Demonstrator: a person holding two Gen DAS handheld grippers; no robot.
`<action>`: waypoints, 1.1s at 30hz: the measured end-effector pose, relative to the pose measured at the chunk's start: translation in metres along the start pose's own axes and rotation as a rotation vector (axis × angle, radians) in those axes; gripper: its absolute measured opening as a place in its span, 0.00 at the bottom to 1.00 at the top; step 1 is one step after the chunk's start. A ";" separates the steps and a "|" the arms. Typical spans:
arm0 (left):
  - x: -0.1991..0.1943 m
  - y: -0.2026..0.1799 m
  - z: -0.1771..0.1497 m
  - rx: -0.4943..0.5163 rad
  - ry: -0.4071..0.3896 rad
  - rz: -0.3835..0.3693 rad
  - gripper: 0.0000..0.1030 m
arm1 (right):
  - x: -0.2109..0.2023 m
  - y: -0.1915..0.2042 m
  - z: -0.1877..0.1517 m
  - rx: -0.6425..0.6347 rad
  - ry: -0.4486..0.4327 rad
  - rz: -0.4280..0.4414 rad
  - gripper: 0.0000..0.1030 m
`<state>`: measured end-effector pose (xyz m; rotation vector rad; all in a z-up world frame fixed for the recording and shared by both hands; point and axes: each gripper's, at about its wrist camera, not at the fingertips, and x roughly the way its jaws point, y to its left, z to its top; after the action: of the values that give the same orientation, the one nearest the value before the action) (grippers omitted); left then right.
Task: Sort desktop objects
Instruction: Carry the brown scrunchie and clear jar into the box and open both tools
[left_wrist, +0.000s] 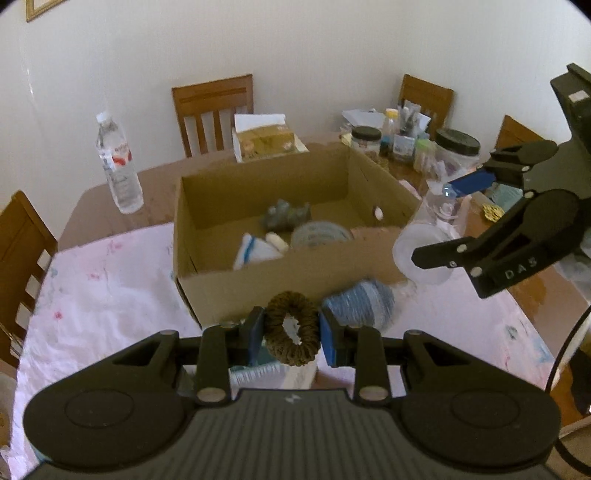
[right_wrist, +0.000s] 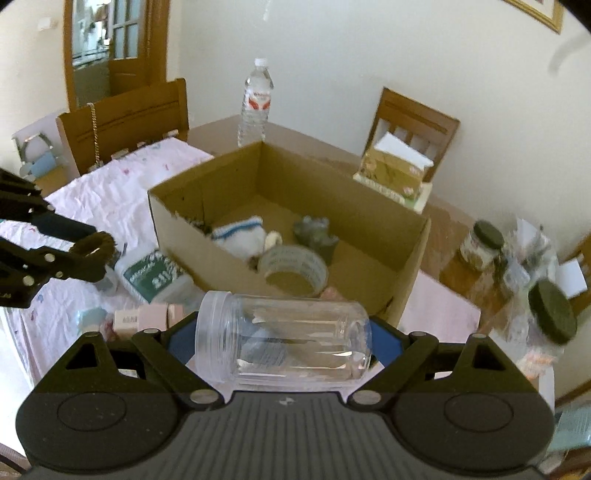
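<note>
Lighting: soft, even daylight; my views were moderately bright, shadows faint. Glare: highlights on the jar and bottle. Blur: slight softness overall, worse at the right-side clutter. Distortion: strong fisheye bend, with dark vignetted corners in both of my views.

Right gripper clamps a clear jar lying sideways

Cardboard box at twelve o'clock holds a tape roll, a white sock and a grey figurine; left gripper at nine o'clock grips a dark scrunchie.
</note>
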<state>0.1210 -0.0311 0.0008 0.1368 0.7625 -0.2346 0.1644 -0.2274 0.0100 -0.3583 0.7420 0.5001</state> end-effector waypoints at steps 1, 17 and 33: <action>0.001 0.000 0.003 0.000 -0.004 0.006 0.30 | 0.000 -0.003 0.003 -0.010 -0.009 0.006 0.92; 0.040 0.005 0.060 0.035 -0.018 0.075 0.30 | 0.024 -0.039 0.030 -0.064 -0.054 0.058 0.92; 0.085 0.019 0.091 0.029 0.019 0.067 0.30 | 0.057 -0.058 0.048 -0.061 -0.038 0.070 0.92</action>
<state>0.2459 -0.0451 0.0071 0.1914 0.7724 -0.1813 0.2584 -0.2350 0.0104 -0.3801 0.7056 0.5947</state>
